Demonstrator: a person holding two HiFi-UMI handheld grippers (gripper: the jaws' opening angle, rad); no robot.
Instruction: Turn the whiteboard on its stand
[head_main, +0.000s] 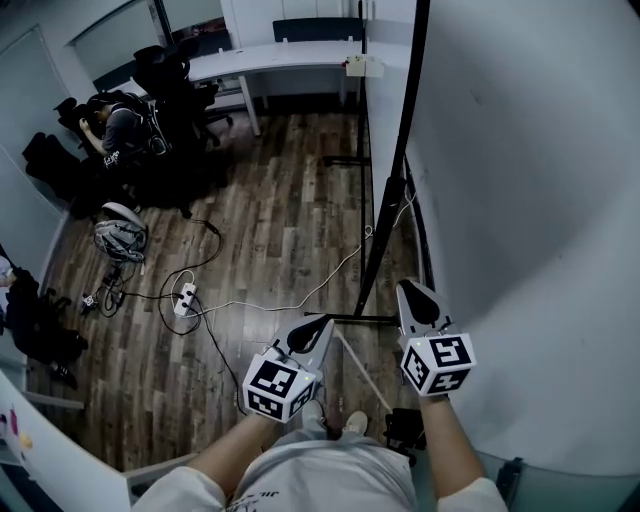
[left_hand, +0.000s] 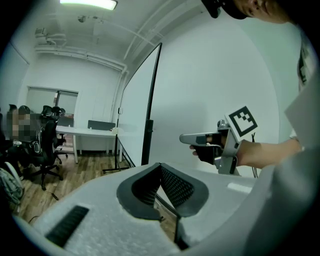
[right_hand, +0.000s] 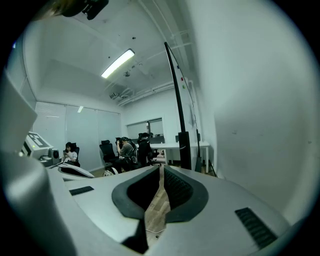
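Observation:
The whiteboard (head_main: 530, 200) is a tall white panel that fills the right side of the head view. Its black frame edge (head_main: 400, 150) runs down to the stand's foot (head_main: 355, 318) on the wood floor. My right gripper (head_main: 410, 287) is shut and empty, with its tip just beside the board's lower face, close to the frame. My left gripper (head_main: 322, 322) is also shut on nothing and hangs over the stand's foot, left of the frame. In the left gripper view the frame post (left_hand: 150, 115) stands ahead and the right gripper (left_hand: 184, 138) points at the board (left_hand: 200, 90).
A power strip (head_main: 185, 298) with trailing cables lies on the floor to the left, and a helmet-like object (head_main: 120, 238) lies beyond it. A white desk (head_main: 270, 60), black office chairs (head_main: 180, 90) and a seated person (head_main: 125, 130) are at the back. A second stand foot (head_main: 345, 160) lies farther along.

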